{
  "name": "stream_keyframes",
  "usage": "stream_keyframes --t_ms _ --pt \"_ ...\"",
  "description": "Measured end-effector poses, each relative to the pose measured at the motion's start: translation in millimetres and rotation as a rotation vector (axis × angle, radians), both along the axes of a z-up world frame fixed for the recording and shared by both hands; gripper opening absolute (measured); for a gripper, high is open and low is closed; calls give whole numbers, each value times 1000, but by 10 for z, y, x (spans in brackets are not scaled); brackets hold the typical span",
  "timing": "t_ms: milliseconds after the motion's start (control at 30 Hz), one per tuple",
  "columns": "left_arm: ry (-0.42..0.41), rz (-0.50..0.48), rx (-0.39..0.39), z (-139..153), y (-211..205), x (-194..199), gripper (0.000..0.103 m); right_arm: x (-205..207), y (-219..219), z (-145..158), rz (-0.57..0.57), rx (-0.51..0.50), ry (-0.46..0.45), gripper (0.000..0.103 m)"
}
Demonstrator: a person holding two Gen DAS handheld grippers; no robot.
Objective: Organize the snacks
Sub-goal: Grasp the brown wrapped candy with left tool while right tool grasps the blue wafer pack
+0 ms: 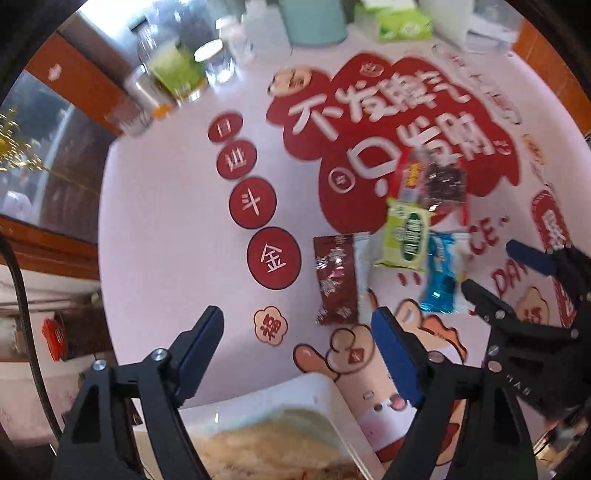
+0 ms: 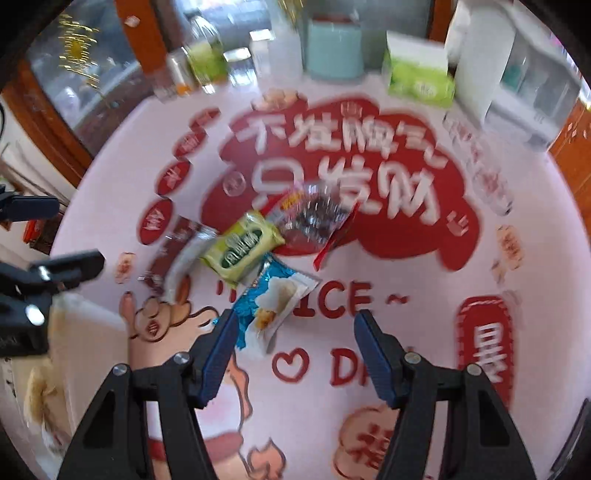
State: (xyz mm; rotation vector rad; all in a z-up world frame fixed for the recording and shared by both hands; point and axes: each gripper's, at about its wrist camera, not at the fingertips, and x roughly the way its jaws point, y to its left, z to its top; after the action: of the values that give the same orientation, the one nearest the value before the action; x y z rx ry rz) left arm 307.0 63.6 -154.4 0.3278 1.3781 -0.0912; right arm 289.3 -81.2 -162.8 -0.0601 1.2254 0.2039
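Several snack packets lie on the pink printed tablecloth. A dark red packet (image 1: 337, 279) (image 2: 173, 251), a green packet (image 1: 406, 236) (image 2: 242, 247), a blue and white packet (image 1: 441, 275) (image 2: 271, 301) and a clear red-edged packet of dark pieces (image 1: 436, 181) (image 2: 314, 218) sit close together. My left gripper (image 1: 299, 332) is open and empty, just short of the dark red packet. My right gripper (image 2: 293, 338) is open and empty, just short of the blue packet; it also shows at the right of the left wrist view (image 1: 495, 269). A white tray (image 1: 288, 402) (image 2: 88, 332) holding a pale packet lies below the left gripper.
Bottles and jars (image 1: 173, 70) (image 2: 207, 59), a teal canister (image 1: 314, 18) (image 2: 334, 48) and a green tissue pack (image 1: 404, 24) (image 2: 419, 74) stand along the table's far edge. A wooden cabinet with glass (image 1: 48, 147) stands at the left.
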Motion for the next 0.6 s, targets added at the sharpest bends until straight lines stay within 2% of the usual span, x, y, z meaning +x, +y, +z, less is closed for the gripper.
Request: stream_keyframes --t_ms 200,300,333,400,433,467,533,600 --pt "88 32 -37 -357 41 208 81 171 104 -312 -50 63 58 65" --pt "119 30 -45 -486 5 248 81 205 216 -409 -22 22 82 66" --pt "128 29 -49 -539 -5 266 81 192 256 -403 -5 -4 57 66" --pt "151 25 -59 -628 -36 274 81 193 279 -408 15 -25 50 63" --pt "161 21 -59 -670 -54 282 80 186 272 -400 22 -29 47 57" --pt "171 15 -59 -708 -69 292 77 175 258 -384 29 -36 39 50" --pt "190 7 -59 -779 -80 319 69 166 226 -353 35 -48 34 42" --pt "221 6 -65 -868 -77 338 55 172 173 -333 31 -32 43 35"
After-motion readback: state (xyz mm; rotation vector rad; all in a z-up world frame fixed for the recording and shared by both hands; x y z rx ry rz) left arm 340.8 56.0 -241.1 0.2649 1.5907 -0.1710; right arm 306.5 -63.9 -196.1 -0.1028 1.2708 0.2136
